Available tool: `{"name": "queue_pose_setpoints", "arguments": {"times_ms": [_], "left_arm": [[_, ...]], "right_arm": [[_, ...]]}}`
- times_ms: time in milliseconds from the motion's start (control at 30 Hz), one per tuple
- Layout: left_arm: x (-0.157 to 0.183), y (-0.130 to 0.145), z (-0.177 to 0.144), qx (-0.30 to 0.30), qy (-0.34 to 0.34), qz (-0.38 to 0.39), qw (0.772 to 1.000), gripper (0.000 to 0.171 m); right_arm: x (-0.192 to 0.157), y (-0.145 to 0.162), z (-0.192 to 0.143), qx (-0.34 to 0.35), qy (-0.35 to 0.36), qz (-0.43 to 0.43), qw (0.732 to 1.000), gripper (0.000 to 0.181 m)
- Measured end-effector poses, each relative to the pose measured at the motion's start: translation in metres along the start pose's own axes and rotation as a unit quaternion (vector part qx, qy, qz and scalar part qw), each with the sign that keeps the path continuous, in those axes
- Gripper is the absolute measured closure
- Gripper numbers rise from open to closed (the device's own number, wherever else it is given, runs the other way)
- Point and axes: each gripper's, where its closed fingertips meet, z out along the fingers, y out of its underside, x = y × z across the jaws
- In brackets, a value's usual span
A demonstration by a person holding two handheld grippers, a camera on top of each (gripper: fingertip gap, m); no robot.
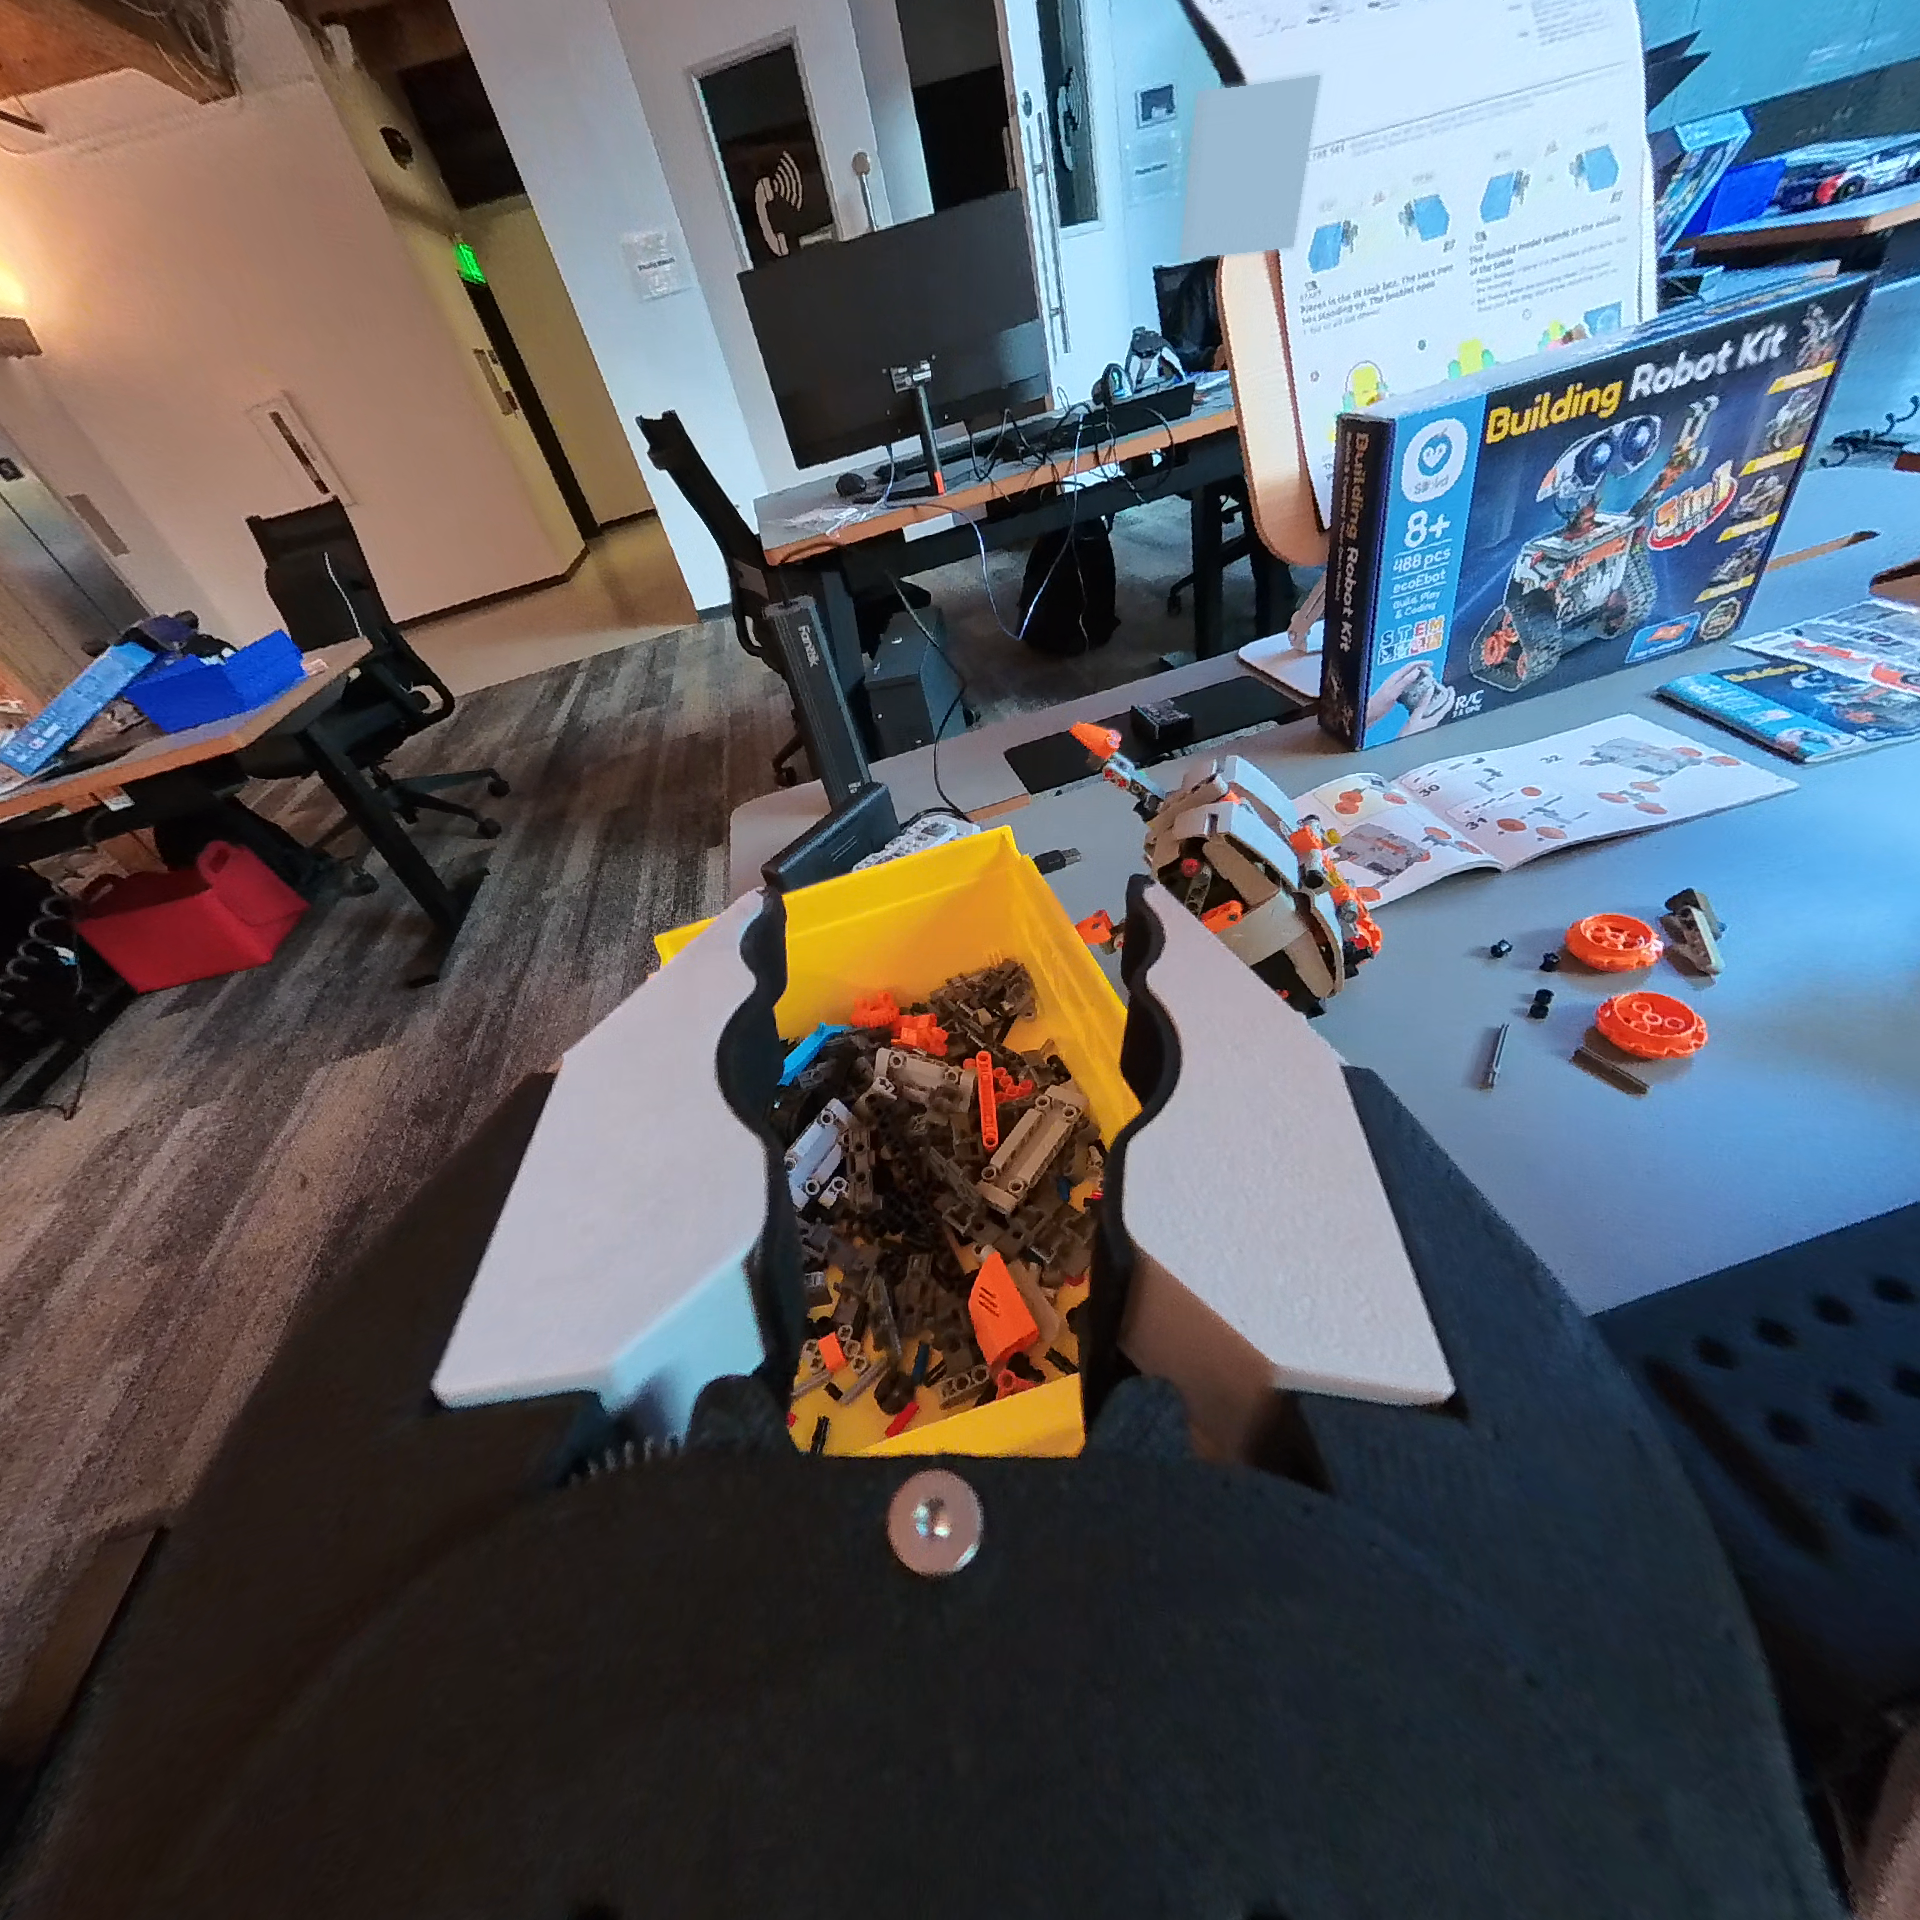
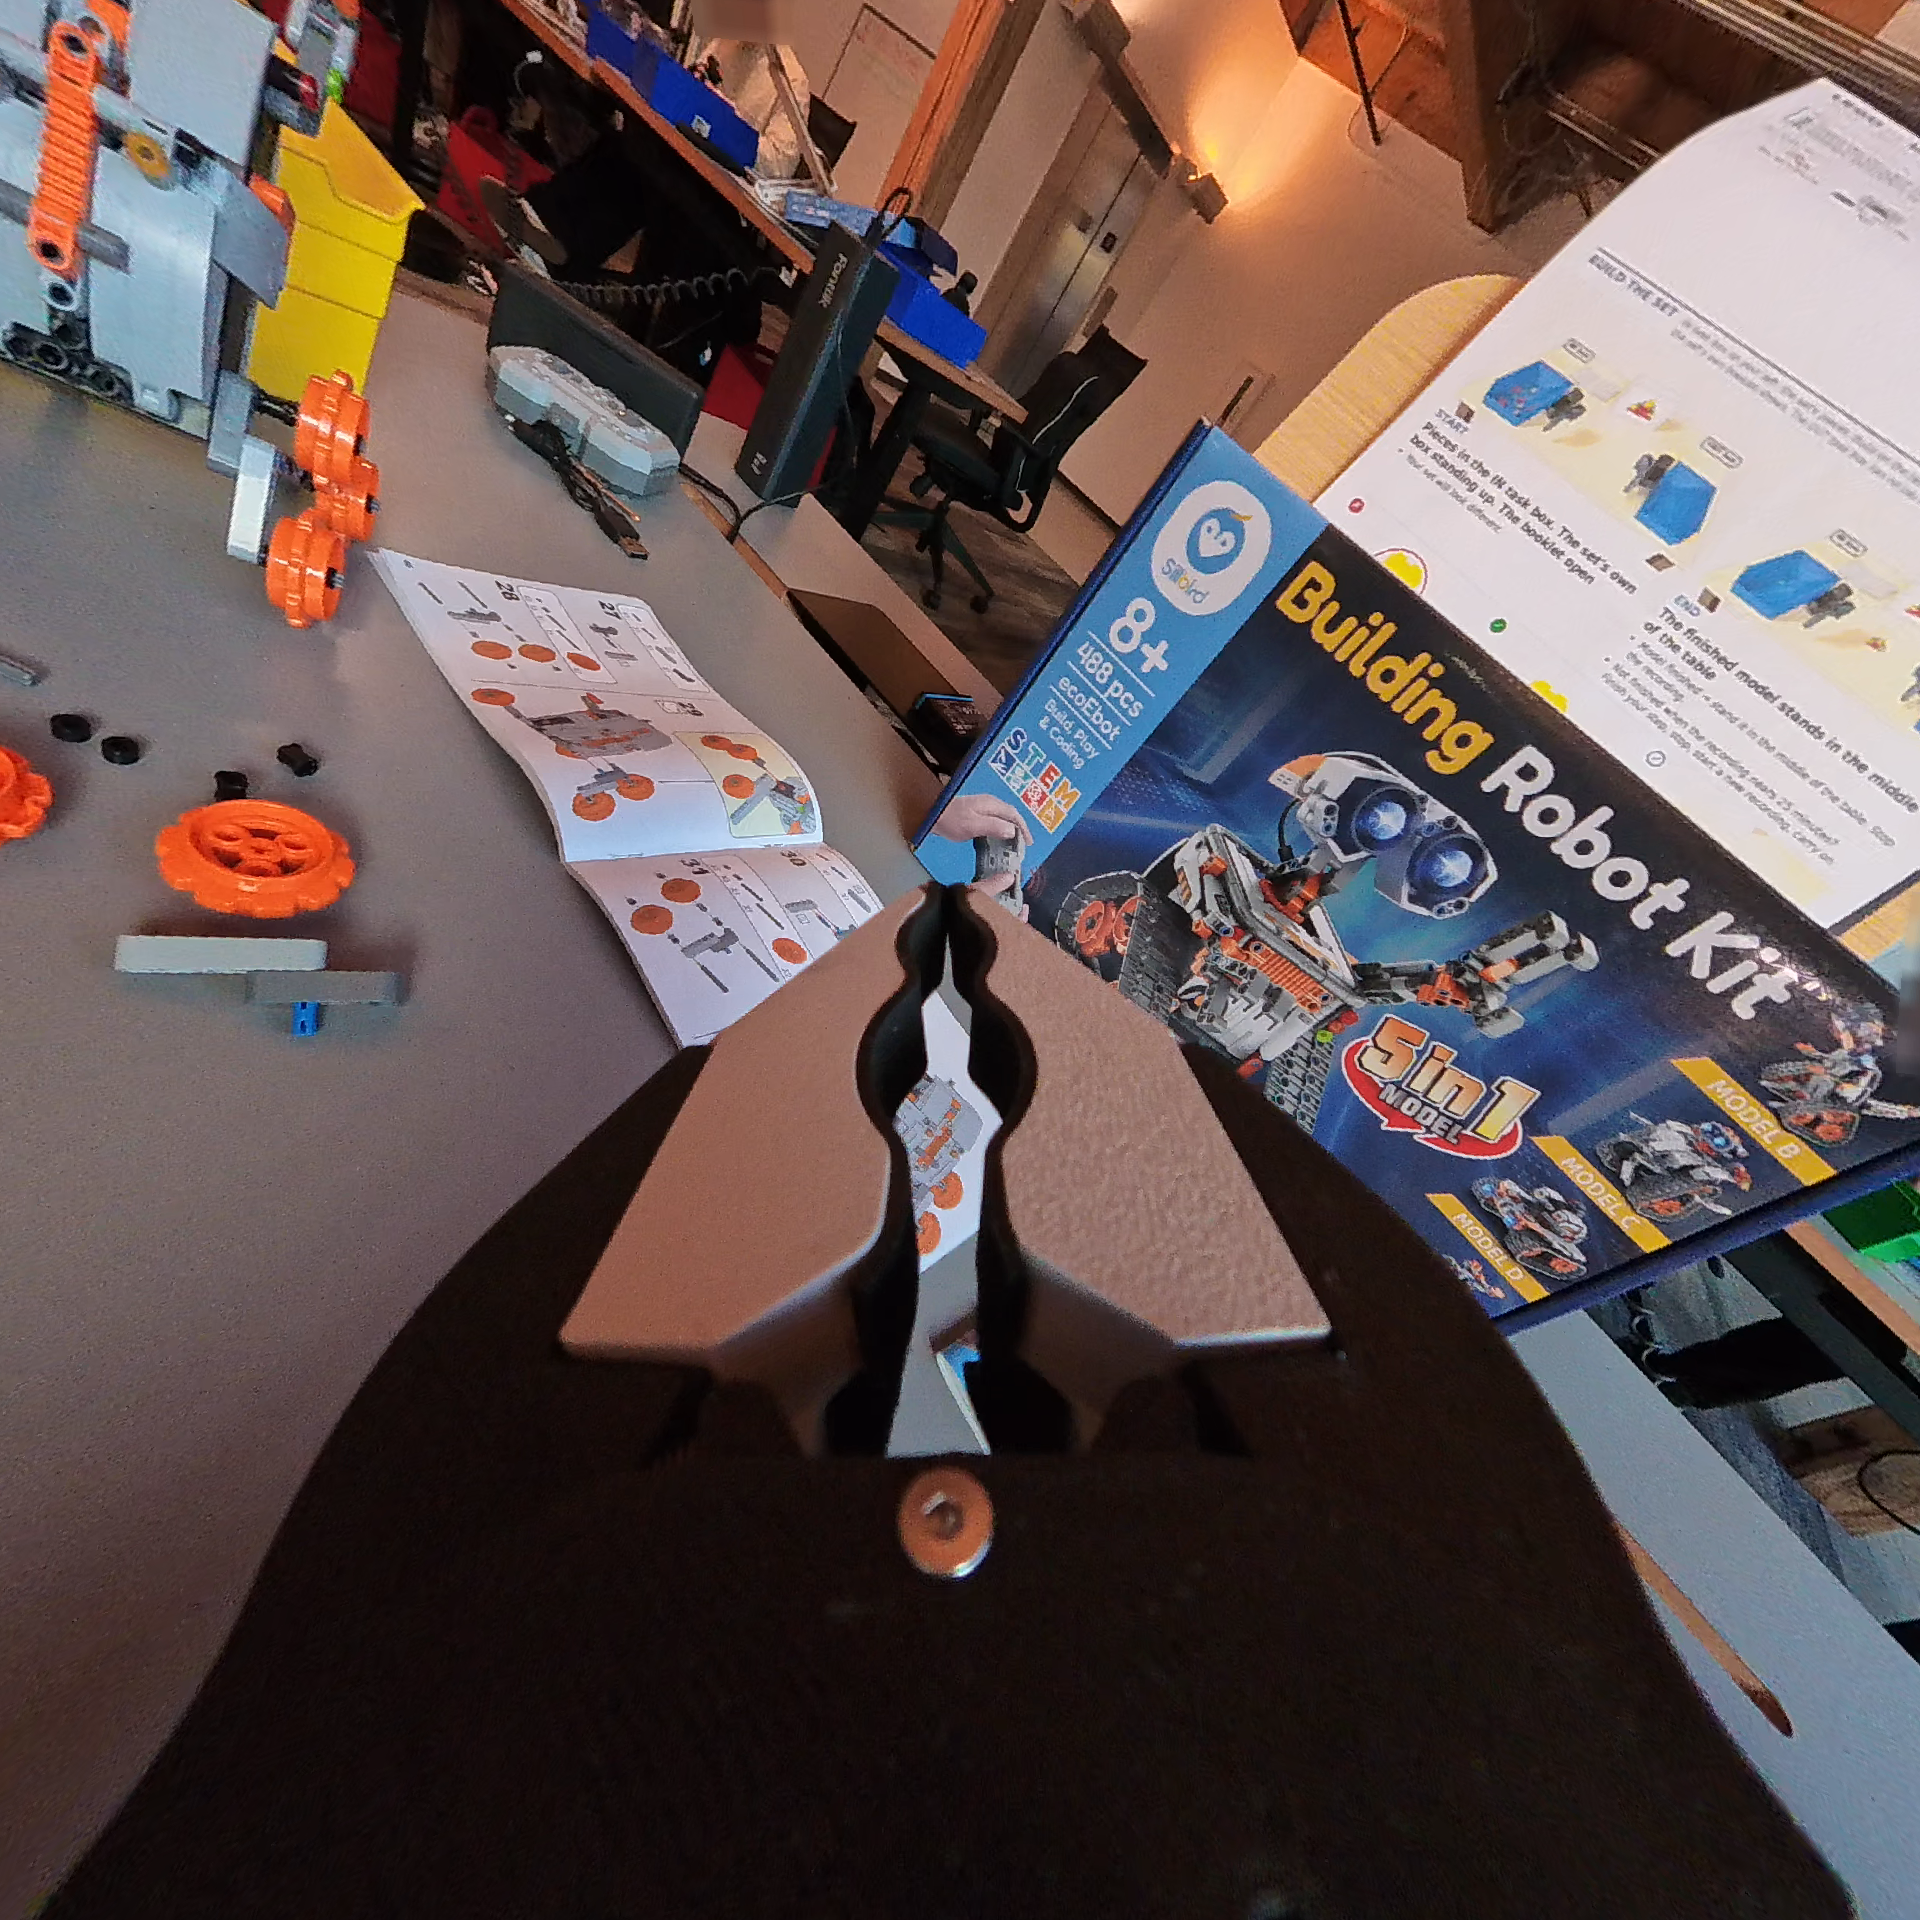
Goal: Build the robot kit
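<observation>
My left gripper [image 1: 948, 914] is open and empty, held above a yellow bin [image 1: 914, 904] full of grey, black and orange building pieces [image 1: 935, 1153]. A part-built grey and orange robot model [image 1: 1257, 883] stands just right of the bin; it also shows in the right wrist view [image 2: 125, 218]. My right gripper [image 2: 948, 896] is shut with nothing between its tips, held above the open instruction booklet [image 2: 623, 707], in front of the kit box [image 2: 1455, 935].
Orange wheels [image 1: 1650, 1023] [image 2: 255, 854], small black pins [image 2: 120, 746] and grey beams [image 2: 220, 954] lie loose on the grey table [image 1: 1766, 1143]. A printed sheet on a board [image 1: 1475, 197] stands behind the box. Desks, chairs and a monitor [image 1: 894, 343] stand beyond. The left gripper's tips are roughly 50 cm from the right gripper's.
</observation>
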Motion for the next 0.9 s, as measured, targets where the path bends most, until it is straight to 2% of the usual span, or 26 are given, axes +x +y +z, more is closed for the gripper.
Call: {"name": "queue_pose_setpoints", "arguments": {"times_ms": [300, 633, 733, 833, 900], "left_arm": [[-0.006, -0.001, -0.015, -0.004, -0.014, 0.003, 1.0, 0.108], [-0.025, 0.005, -0.027, 0.006, -0.017, -0.02, 1.0, 0.108], [-0.038, 0.014, -0.024, -0.004, -0.017, -0.024, 1.0, 0.108], [-0.053, 0.035, -0.015, -0.048, -0.01, -0.036, 0.998, 0.106], [-0.059, 0.053, -0.005, -0.084, 0.011, -0.041, 0.996, 0.114]], "right_arm": [[0.003, -0.002, -0.006, 0.003, 0.001, -0.009, 1.0, 0.181], [0.013, 0.014, -0.006, -0.014, 0.011, -0.01, 1.0, 0.181], [0.019, 0.018, -0.006, -0.016, 0.019, 0.002, 1.0, 0.181], [0.021, 0.023, -0.006, -0.022, 0.024, 0.006, 0.999, 0.181], [0.022, 0.028, -0.005, -0.035, 0.03, -0.002, 0.999, 0.181]]}}
